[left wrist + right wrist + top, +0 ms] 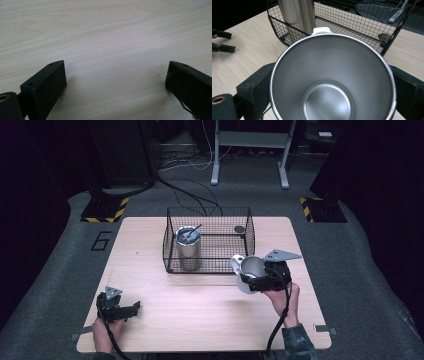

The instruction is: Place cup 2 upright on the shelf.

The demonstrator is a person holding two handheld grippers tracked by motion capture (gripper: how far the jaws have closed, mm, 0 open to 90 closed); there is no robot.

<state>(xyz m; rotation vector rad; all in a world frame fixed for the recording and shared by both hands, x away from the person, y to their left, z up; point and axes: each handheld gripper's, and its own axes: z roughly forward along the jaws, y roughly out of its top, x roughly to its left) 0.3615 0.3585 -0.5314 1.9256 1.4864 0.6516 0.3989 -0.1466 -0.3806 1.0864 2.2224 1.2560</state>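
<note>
near the tabletop's right edge, your right gripper (pixel 262 275) has its jaws clamped across the steel cup (pixel 250 270), tipped sideways. rigid, light, slick-walled, so squeeze the body firmly. left gripper (pixel 119 308) rests open, empty.

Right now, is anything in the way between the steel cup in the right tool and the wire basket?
The basket's near wall stands between them, so the cup likely must go over its rim. A tall steel tumbler fills the left end.
</note>
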